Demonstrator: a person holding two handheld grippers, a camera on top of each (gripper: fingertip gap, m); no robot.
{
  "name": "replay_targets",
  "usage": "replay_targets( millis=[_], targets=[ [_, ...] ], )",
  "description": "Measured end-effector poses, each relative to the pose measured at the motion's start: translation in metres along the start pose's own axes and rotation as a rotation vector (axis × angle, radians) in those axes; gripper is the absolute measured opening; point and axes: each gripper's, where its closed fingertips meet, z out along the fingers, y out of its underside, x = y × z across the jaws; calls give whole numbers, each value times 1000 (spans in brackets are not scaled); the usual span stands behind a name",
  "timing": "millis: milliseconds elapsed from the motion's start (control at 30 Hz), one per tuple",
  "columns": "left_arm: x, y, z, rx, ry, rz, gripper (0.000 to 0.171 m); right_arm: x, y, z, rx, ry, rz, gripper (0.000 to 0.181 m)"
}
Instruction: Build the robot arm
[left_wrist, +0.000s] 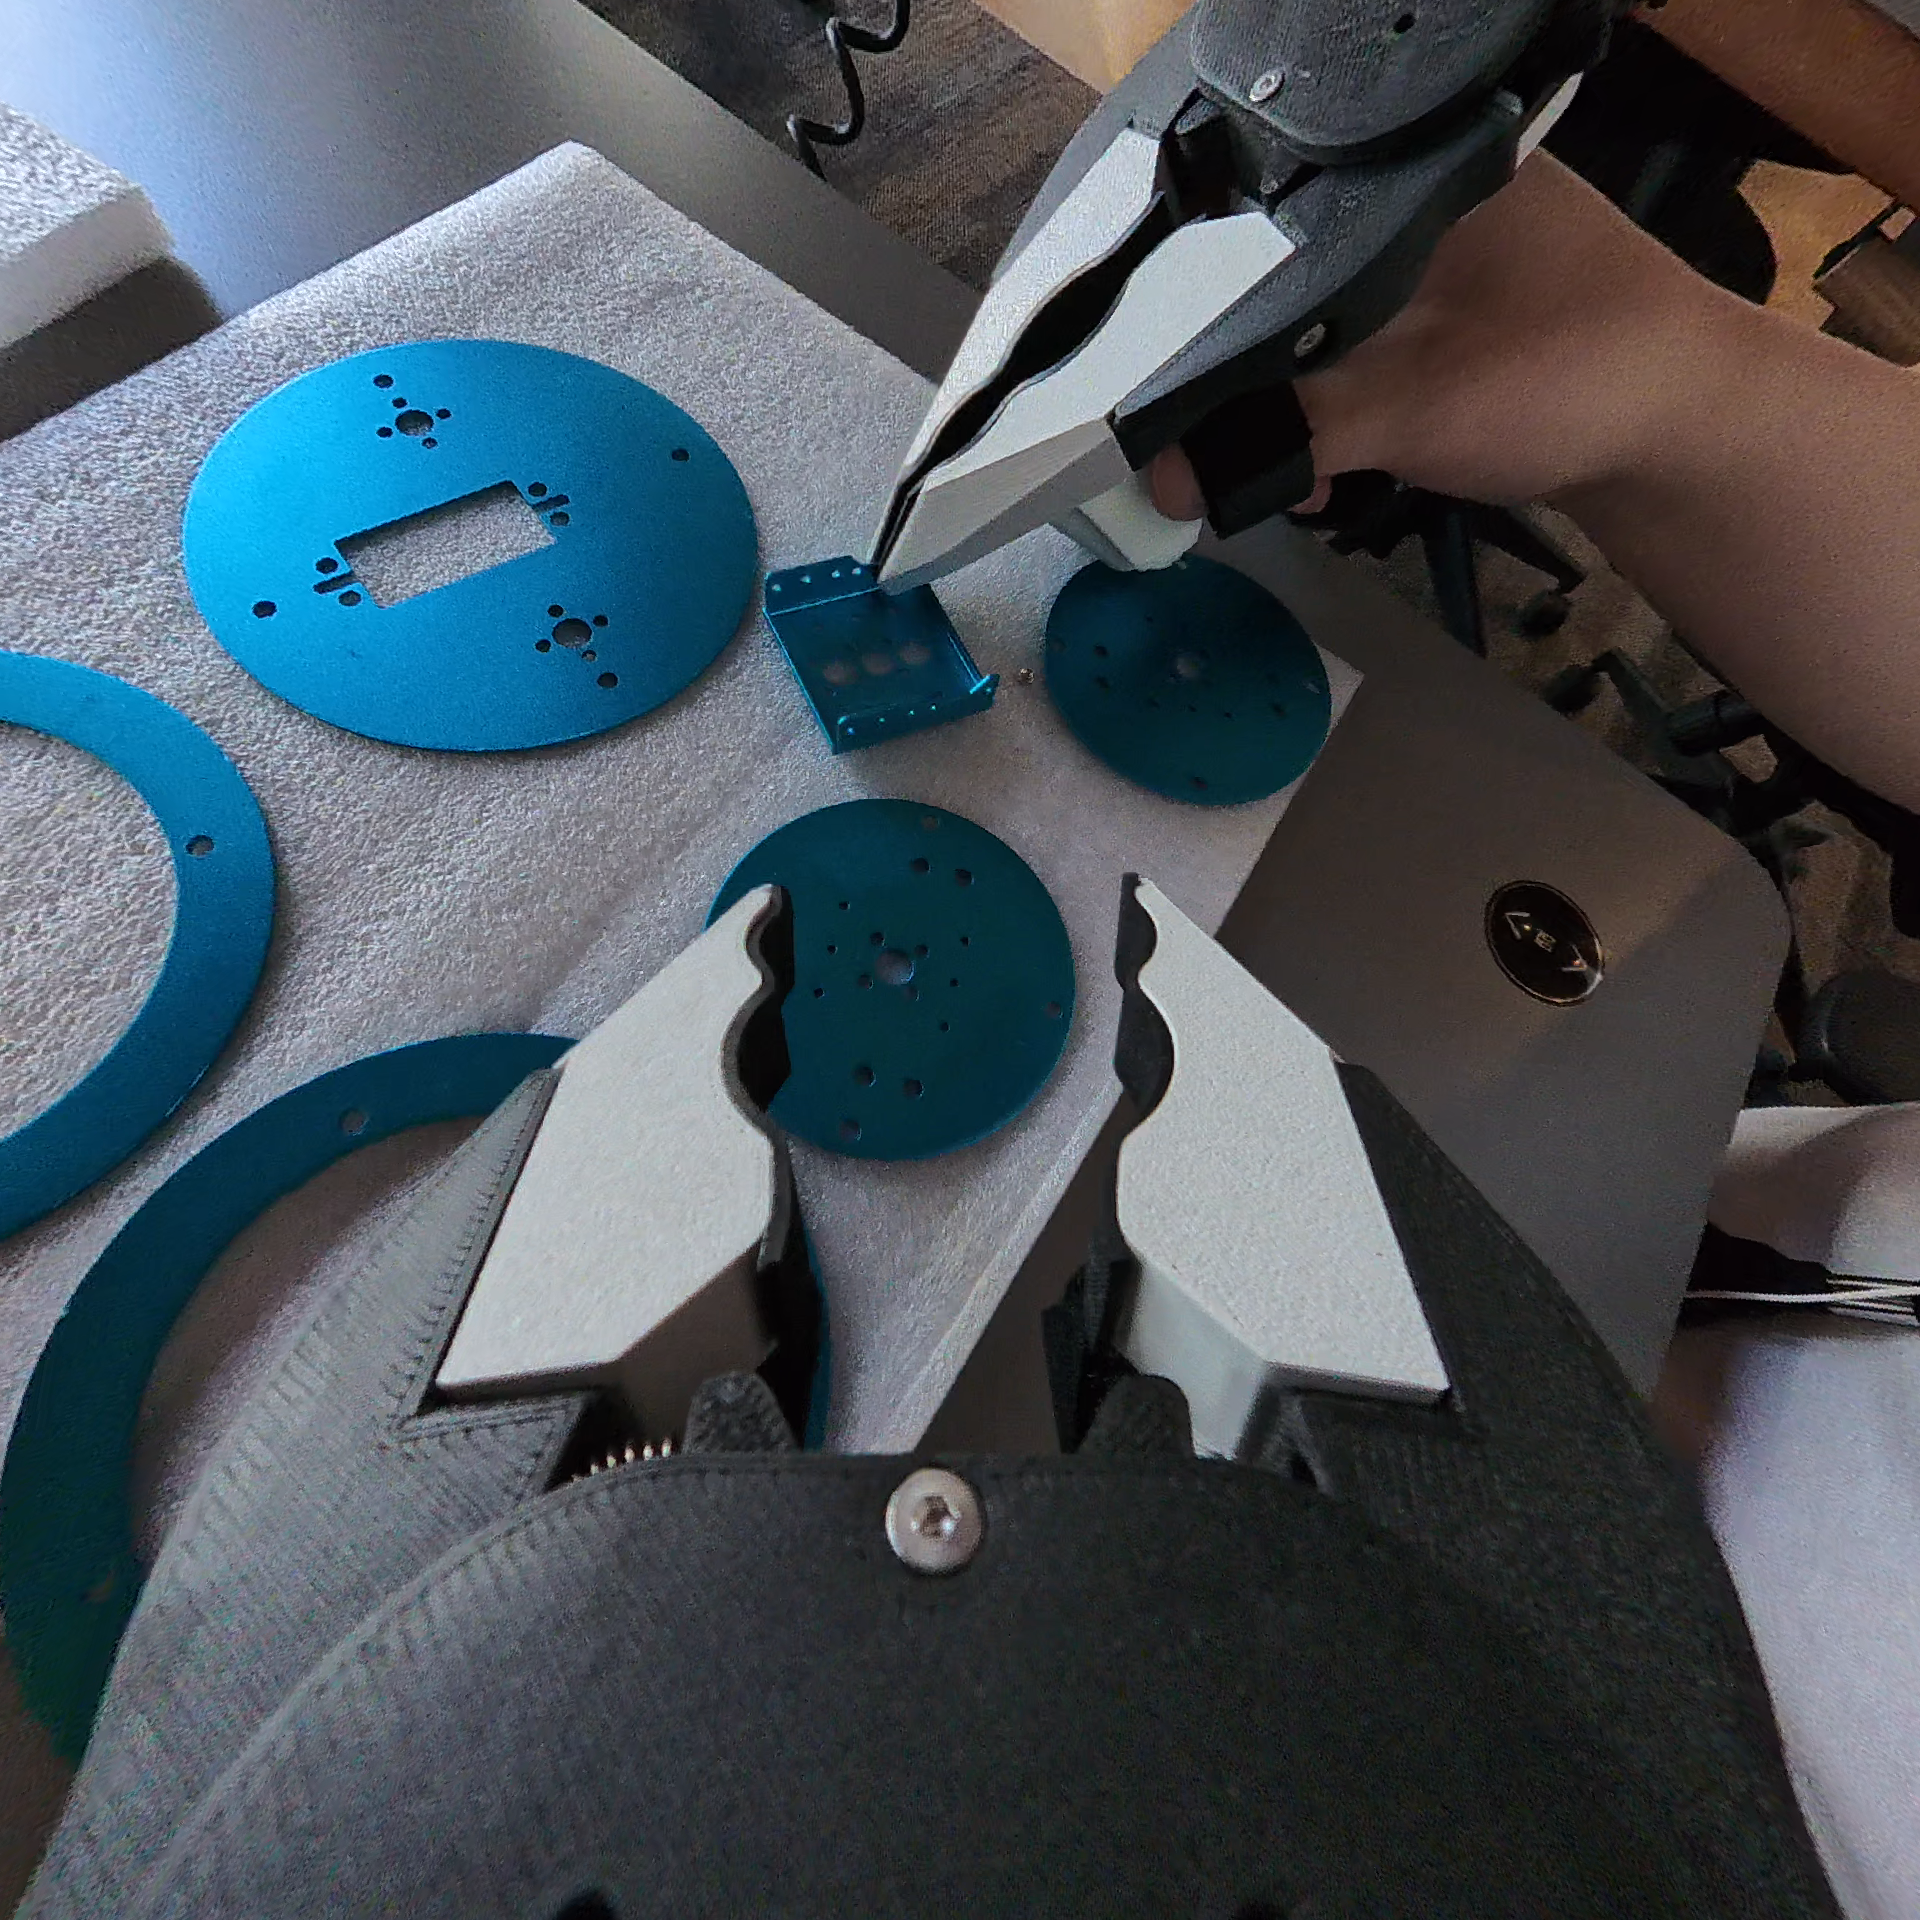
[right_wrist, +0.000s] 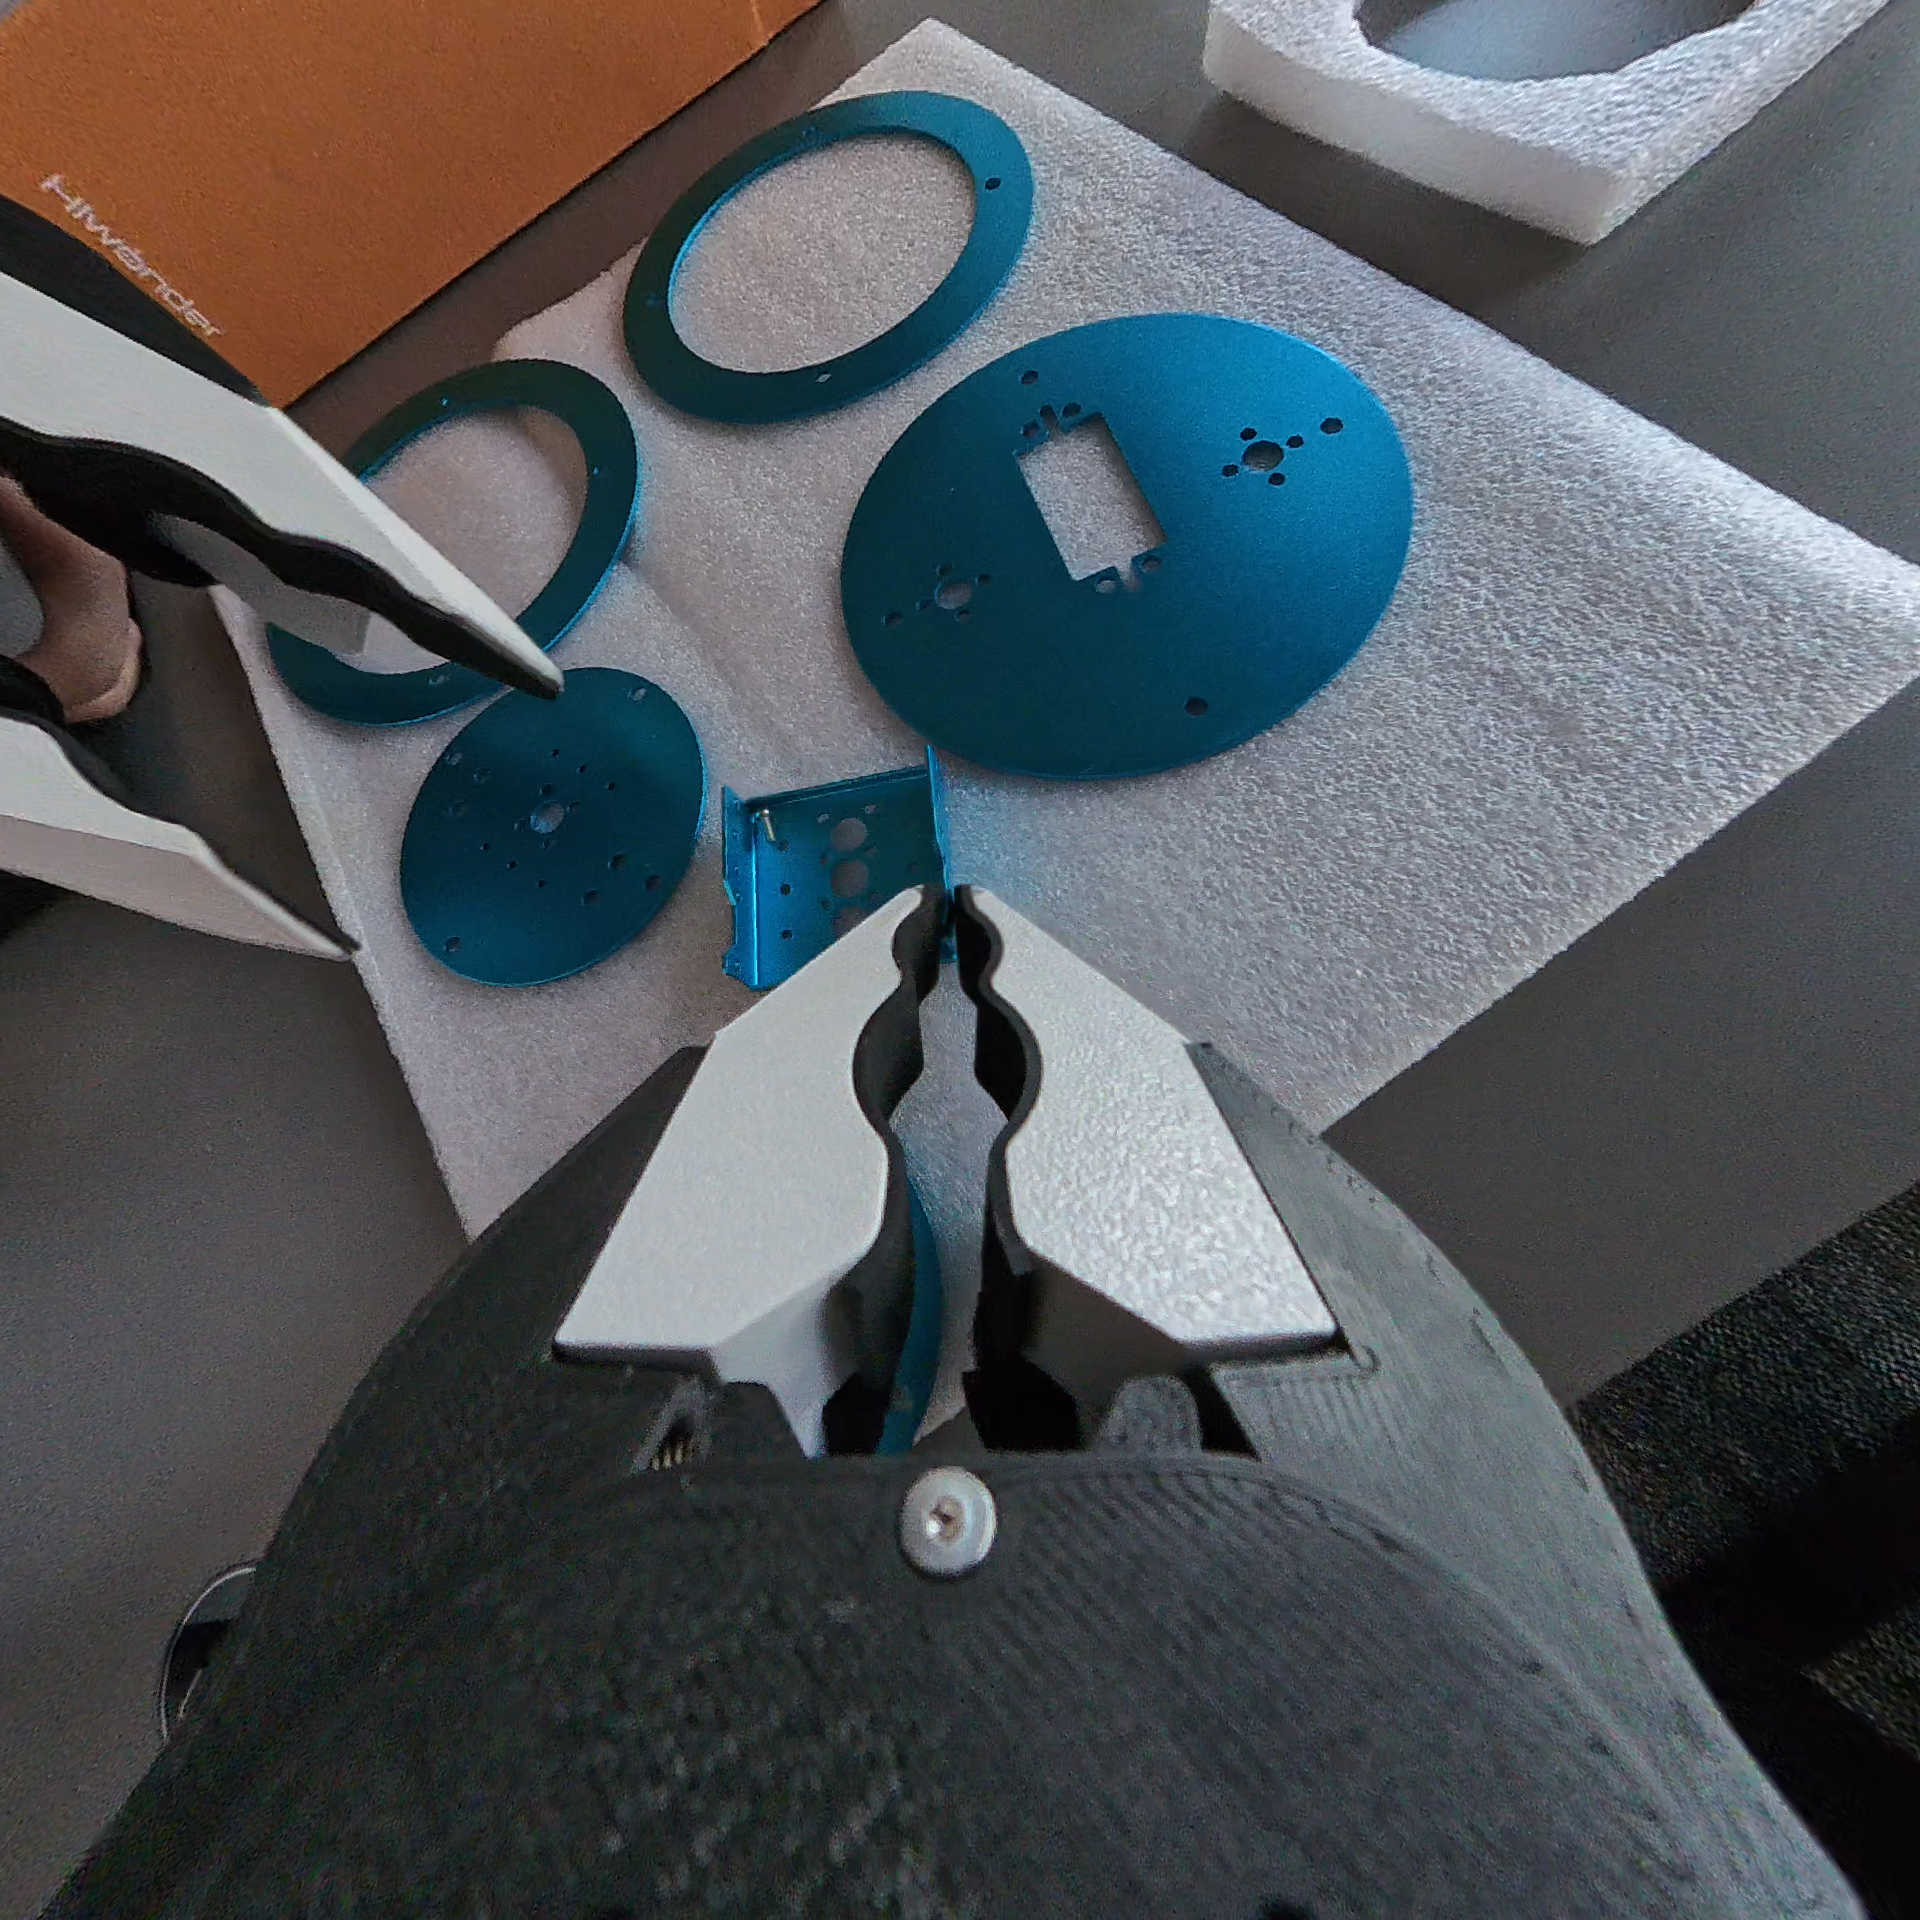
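My right gripper (right_wrist: 943, 906) is shut on the upright side wall of a small blue U-shaped metal bracket (right_wrist: 831, 862) that rests on the white foam sheet (right_wrist: 1455, 831). The left wrist view shows the same: the right gripper (left_wrist: 883, 566) pinches the bracket (left_wrist: 873, 665) at one flange. My left gripper (left_wrist: 951, 904) is open and holds nothing. It hovers over a small blue perforated disc (left_wrist: 914, 987), which also shows in the right wrist view (right_wrist: 551, 831).
On the foam lie a large blue disc with a rectangular cutout (left_wrist: 468, 540), two blue rings (left_wrist: 208, 883) (left_wrist: 260, 1143) and a second small disc (left_wrist: 1184, 675). A tiny screw (left_wrist: 1023, 675) lies beside the bracket. An orange box (right_wrist: 312, 156) and a foam block (right_wrist: 1507, 104) stand beyond. Between my right fingertips and the tiny screw (left_wrist: 1023, 675) there is roughly 4 cm.
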Motion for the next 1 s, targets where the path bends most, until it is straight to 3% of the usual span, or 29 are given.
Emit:
replay_targets(
  millis=[200,467,533,667,1000],
  targets=[
    [-3,-7,9,10,2,0,61,-3,-5,-3,44,52,-32,0],
    [-11,-18,28,20,-105,14,76,-15,-9,-9,46,210,-80,0],
    [-16,-17,33,-5,-168,67,72,-18,-13,-11,65,223,-59,0],
    [-15,-25,33,38,-226,129,48,-23,-22,-15,112,212,17,0],
    [-10,-44,16,163,-194,154,44,-32,-32,-25,157,231,7,0]
  ],
)
